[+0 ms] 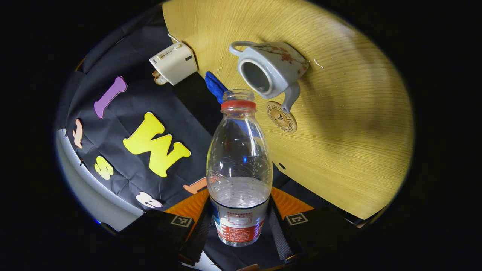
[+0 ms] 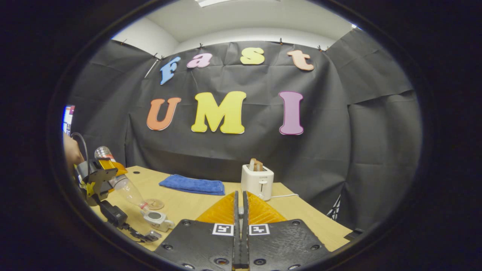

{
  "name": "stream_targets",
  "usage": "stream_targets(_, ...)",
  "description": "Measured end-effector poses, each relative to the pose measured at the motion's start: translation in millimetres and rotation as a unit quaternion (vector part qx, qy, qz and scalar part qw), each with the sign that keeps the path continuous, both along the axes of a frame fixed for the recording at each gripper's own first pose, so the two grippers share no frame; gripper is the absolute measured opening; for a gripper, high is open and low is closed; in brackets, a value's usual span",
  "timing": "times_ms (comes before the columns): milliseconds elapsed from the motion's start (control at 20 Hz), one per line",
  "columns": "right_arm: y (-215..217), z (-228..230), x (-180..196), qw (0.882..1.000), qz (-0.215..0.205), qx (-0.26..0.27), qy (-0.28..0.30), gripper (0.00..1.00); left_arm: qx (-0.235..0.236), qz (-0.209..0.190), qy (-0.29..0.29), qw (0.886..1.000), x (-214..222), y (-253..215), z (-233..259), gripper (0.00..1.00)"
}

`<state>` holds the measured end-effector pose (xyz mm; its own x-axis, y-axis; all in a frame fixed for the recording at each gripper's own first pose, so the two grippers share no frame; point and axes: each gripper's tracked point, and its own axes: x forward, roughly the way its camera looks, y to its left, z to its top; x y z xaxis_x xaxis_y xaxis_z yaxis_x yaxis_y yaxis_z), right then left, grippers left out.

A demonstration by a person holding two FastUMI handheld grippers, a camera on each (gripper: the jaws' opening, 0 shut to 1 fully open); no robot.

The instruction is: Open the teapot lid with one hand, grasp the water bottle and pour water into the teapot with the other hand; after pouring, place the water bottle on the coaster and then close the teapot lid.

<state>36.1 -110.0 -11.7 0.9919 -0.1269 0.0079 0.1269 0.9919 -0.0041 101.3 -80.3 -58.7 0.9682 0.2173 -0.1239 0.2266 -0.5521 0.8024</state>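
My left gripper (image 1: 239, 222) is shut on a clear water bottle (image 1: 239, 169) with a red neck ring and no cap. Both fingers press its labelled lower part, where some water shows. Its mouth points at the pale teapot (image 1: 271, 71), whose opening is uncovered, with no lid on it. A round coaster (image 1: 281, 117) lies by the spout. In the right gripper view the bottle (image 2: 126, 188) slants neck-down over the teapot (image 2: 158, 219), beside the coaster (image 2: 154, 204), held by the left gripper (image 2: 96, 177). My right gripper (image 2: 240, 201) is shut, fingers together, with nothing visible between them.
A white toaster (image 2: 257, 181) with bread in it stands at the back of the wooden table (image 2: 188, 205). A folded blue cloth (image 2: 192, 185) lies left of it. The toaster (image 1: 174, 62) and cloth (image 1: 215, 86) sit near the table's (image 1: 357, 113) edge. A hand (image 2: 71, 150) holds the left gripper.
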Motion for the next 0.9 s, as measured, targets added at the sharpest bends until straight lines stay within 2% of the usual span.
stream_targets(100,0,0,0,1.0,-0.001,-0.002,0.0,0.0,-0.021,-0.003,0.004,1.0,2,1,-2,0.75)
stream_targets(250,-1,-2,1,1.0,-0.003,-0.002,0.002,0.0,-0.077,0.004,0.018,0.997,7,4,-6,0.75)
stream_targets(450,-4,-1,1,1.0,-0.008,-0.001,0.001,0.0,-0.18,0.014,0.028,0.983,12,8,-10,0.75)
stream_targets(700,-4,-10,6,1.0,-0.01,-0.005,0.011,0.0,-0.307,0.012,0.019,0.951,26,8,1,0.75)
stream_targets(800,-2,-12,8,1.0,-0.01,-0.01,0.014,0.0,-0.364,0.017,0.015,0.931,32,10,4,0.75)
stream_targets(900,-1,-14,8,1.0,-0.011,-0.013,0.016,0.0,-0.425,0.026,0.004,0.905,40,12,10,0.75)
